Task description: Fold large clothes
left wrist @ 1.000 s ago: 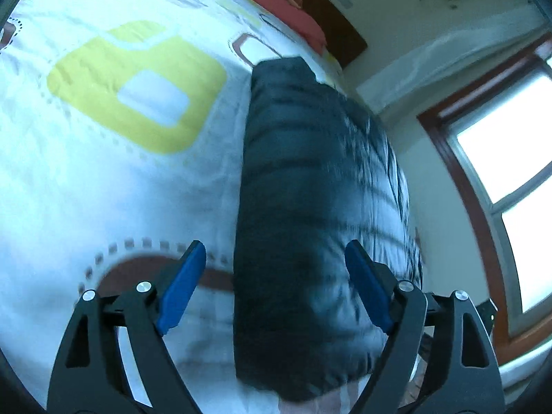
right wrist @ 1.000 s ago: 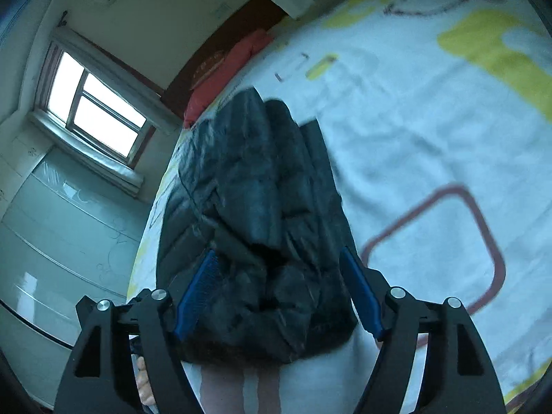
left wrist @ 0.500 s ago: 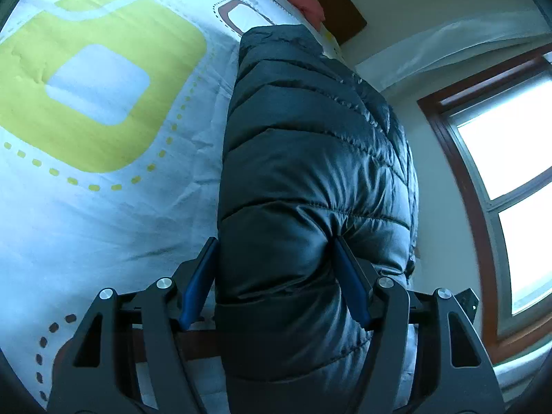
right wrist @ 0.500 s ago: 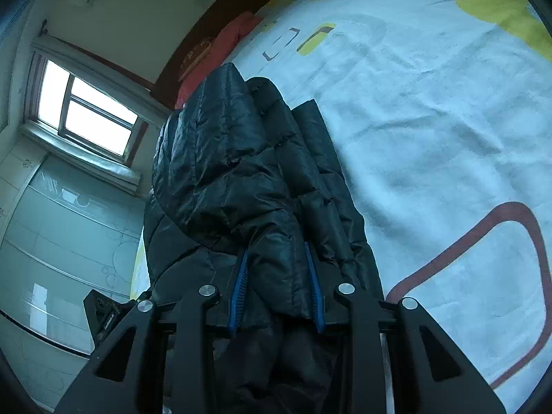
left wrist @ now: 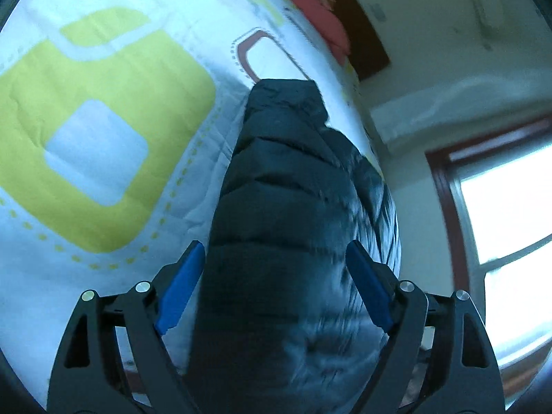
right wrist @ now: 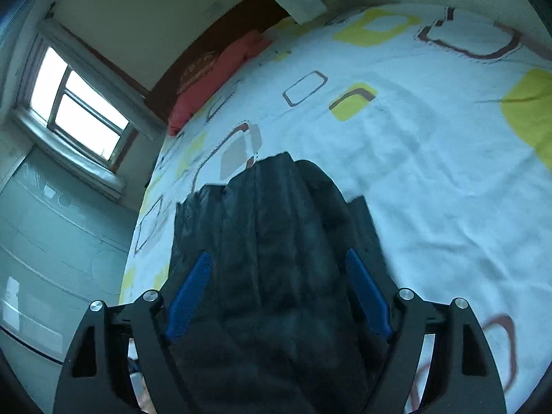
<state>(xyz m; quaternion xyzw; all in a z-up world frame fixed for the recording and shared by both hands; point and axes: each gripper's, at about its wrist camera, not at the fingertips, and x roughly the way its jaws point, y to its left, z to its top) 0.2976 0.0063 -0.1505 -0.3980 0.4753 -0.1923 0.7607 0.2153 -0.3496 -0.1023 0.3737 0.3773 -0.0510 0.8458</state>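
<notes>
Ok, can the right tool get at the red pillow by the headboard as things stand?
Probably not without moving: the red pillow lies at the far end of the bed, and the folded black jacket sits between the opening right tool pads.

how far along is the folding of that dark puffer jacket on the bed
Mostly done, it seems: the dark puffer jacket lies in a narrow folded bundle on the patterned bedspread. In hand: the left hand-held gripper and right hand-held gripper straddle it, jaws opening, blue pads not pressing. Left: perhaps one final fold or tidying; the near end is hidden.
</notes>
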